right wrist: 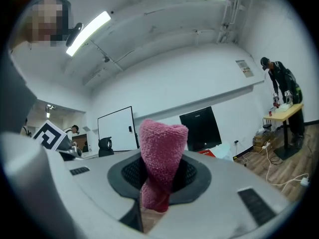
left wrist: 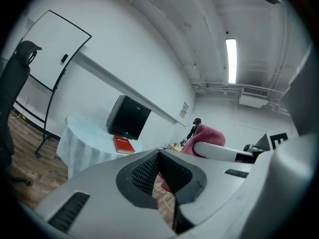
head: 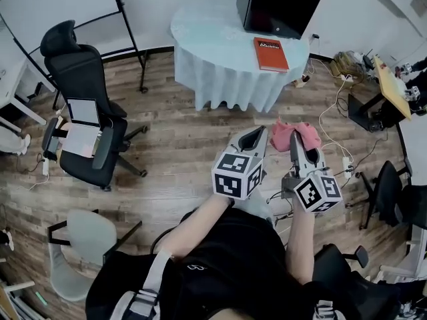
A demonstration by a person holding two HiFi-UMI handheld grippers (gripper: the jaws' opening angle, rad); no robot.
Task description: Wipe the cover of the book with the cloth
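While our left gripper (left wrist: 158, 154) is hanging closed, empty, our right gripper (right wrist: 160, 176) is clamping a bunch of the soft, limp cloth (right wrist: 162, 141).

an office-like workroom. black swivel chairs (head: 73, 65) stand on a wood-look floor (head: 173, 145), one with papers (head: 81, 139) on its seat. a whiteboard (left wrist: 50, 46) on a stand is by the white wall. a round table (head: 220, 52) under a pale cloth bears a black screen (head: 279, 4). at the right edge is a desk (head: 390, 79) crowded with small gear, with cables (head: 330, 122) and a power strip (head: 347, 164) on the floor near it. strip lights (left wrist: 231, 60) and bare pipes (right wrist: 230, 6) run along the ceiling. a person (right wrist: 280, 88) stands at a desk across the room.
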